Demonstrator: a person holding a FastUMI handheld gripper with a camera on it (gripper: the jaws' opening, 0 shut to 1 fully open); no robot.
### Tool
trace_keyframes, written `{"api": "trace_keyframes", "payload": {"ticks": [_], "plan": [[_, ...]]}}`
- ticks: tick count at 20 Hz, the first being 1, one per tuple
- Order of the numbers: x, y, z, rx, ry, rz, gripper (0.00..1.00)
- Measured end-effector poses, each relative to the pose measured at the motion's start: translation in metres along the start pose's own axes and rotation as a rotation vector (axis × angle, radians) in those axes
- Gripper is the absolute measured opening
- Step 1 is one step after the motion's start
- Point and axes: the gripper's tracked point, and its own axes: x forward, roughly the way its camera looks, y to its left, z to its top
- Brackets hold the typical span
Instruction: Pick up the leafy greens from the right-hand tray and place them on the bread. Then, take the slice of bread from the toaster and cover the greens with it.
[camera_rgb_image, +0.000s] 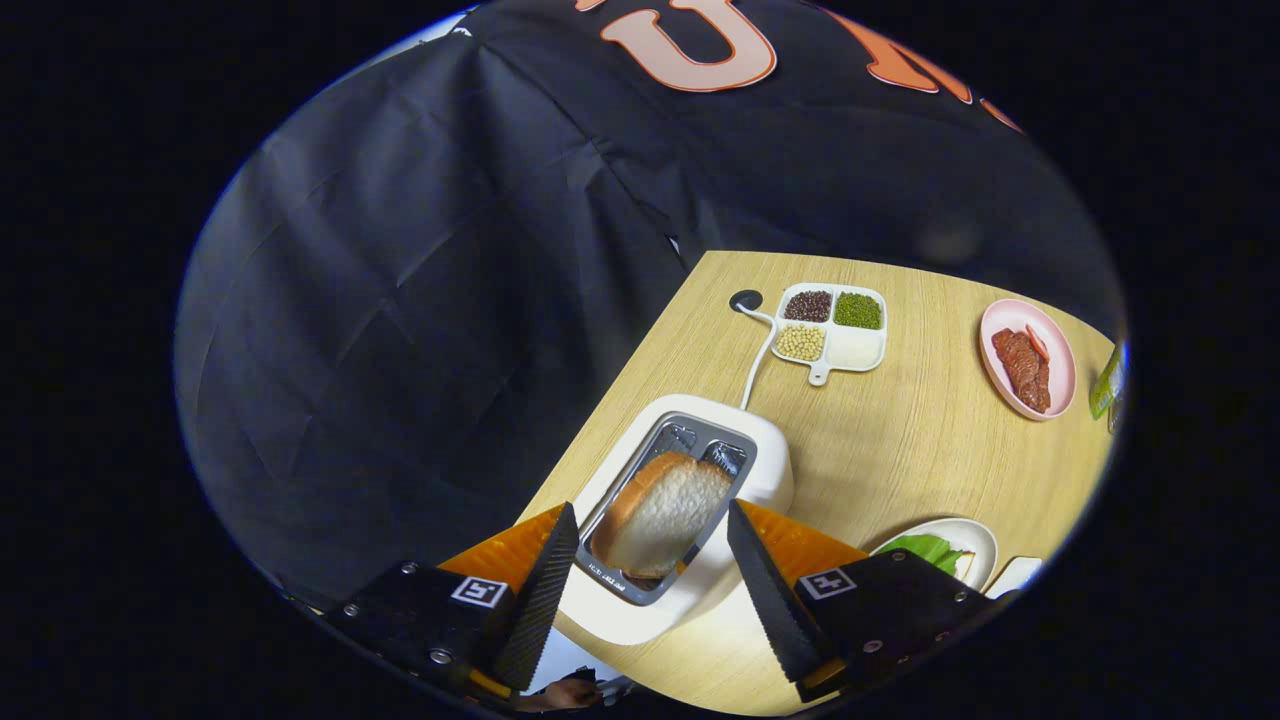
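Observation:
A white toaster (700, 590) stands near the table's left edge with a slice of bread (660, 512) sticking up out of its slot. My gripper (652, 545) hovers over it, open, with one finger on each side of the slice and a gap to it on both sides. To the right of the right finger, leafy greens (925, 548) lie on a slice of bread on a white plate (975, 535), partly hidden behind the gripper body.
A white divided tray (850, 350) with beans and grains sits beyond the toaster, the toaster's cord (755, 365) running past it. A pink plate (1062, 365) with meat is farther right. The wooden table's (900, 450) left edge runs just beside the toaster.

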Motion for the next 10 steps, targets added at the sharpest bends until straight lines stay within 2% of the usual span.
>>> {"api": "trace_keyframes", "payload": {"ticks": [2,5,10], "plan": [[0.008,0.007,0.001,-0.003,0.021,0.005,0.90],[0.021,0.008,-0.005,-0.025,0.054,-0.016,0.80],[0.031,0.006,-0.010,-0.006,0.081,-0.009,0.53]]}}
